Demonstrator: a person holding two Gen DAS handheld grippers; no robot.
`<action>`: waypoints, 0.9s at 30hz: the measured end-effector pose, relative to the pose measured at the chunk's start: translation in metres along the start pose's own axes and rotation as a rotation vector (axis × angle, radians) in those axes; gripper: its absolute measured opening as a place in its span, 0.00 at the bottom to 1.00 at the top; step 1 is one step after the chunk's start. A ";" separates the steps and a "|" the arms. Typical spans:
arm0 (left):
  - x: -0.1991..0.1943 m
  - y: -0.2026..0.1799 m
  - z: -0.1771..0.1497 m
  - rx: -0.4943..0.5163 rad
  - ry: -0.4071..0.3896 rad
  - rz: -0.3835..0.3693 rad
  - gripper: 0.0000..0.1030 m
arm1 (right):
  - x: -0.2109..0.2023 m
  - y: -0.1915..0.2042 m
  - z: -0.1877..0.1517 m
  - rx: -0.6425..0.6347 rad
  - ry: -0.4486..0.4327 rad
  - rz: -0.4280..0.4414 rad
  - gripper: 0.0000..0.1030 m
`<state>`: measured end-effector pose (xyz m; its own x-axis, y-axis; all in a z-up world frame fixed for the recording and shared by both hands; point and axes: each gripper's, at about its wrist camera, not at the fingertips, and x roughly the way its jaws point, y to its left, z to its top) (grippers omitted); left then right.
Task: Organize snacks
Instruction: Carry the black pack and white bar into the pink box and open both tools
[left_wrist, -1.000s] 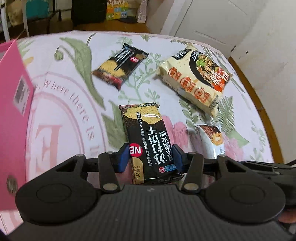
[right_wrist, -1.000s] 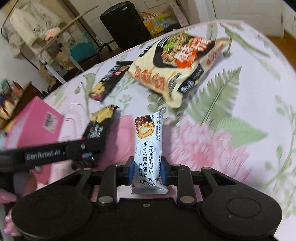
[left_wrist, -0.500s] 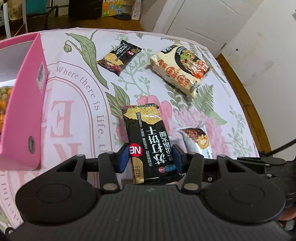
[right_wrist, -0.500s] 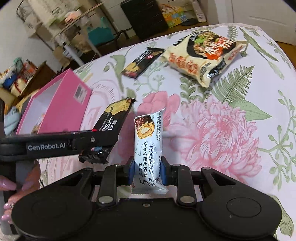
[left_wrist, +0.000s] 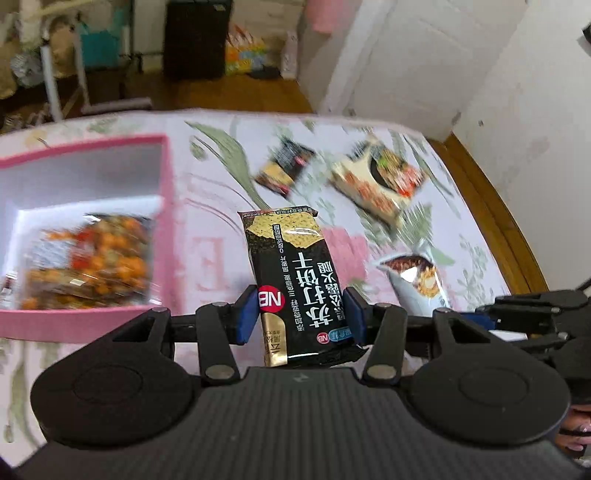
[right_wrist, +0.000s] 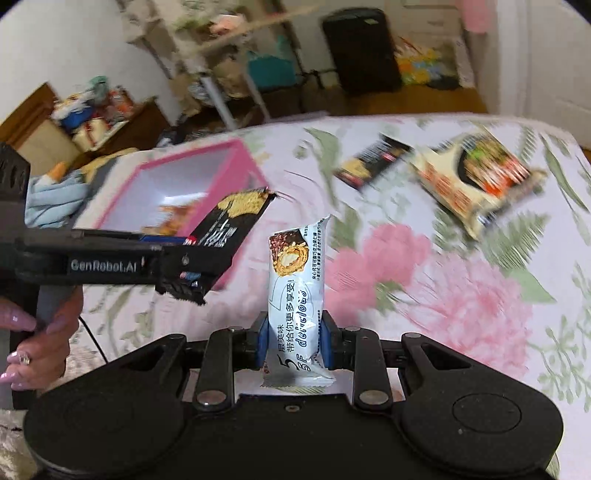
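The black cracker packet (left_wrist: 295, 284) is pinched upright between the blue pads of the left gripper (left_wrist: 300, 318), above the floral tablecloth (left_wrist: 210, 206). The pale blue snack bar (right_wrist: 295, 306) is clamped in the right gripper (right_wrist: 293, 349), just right of it. Ahead and left of both sits the open pink box (left_wrist: 166, 173), already holding an orange packet (left_wrist: 92, 262). Farther ahead lie a small black packet (left_wrist: 286, 166) and a noodle bag (left_wrist: 384, 181).

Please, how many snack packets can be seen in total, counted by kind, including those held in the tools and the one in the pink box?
Black cracker packets: 2
Pale blue snack bar: 1
Noodle packet: 1
Clear bag of orange snacks, in the pink box: 1
Total: 5
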<state>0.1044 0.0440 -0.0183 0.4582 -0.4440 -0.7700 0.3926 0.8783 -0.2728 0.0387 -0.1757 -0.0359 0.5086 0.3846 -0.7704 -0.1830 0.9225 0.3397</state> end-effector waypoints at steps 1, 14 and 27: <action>-0.008 0.006 0.001 -0.006 -0.022 0.022 0.46 | 0.001 0.007 0.002 -0.016 -0.007 0.015 0.31; -0.021 0.116 0.014 -0.225 -0.107 0.259 0.46 | 0.042 0.056 0.038 -0.150 -0.040 0.121 0.31; 0.003 0.163 0.028 -0.277 -0.138 0.397 0.47 | 0.119 0.122 0.093 -0.336 -0.061 0.217 0.31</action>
<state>0.1919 0.1805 -0.0493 0.6377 -0.0688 -0.7672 -0.0516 0.9899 -0.1317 0.1553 -0.0203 -0.0363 0.4754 0.5780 -0.6633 -0.5512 0.7833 0.2875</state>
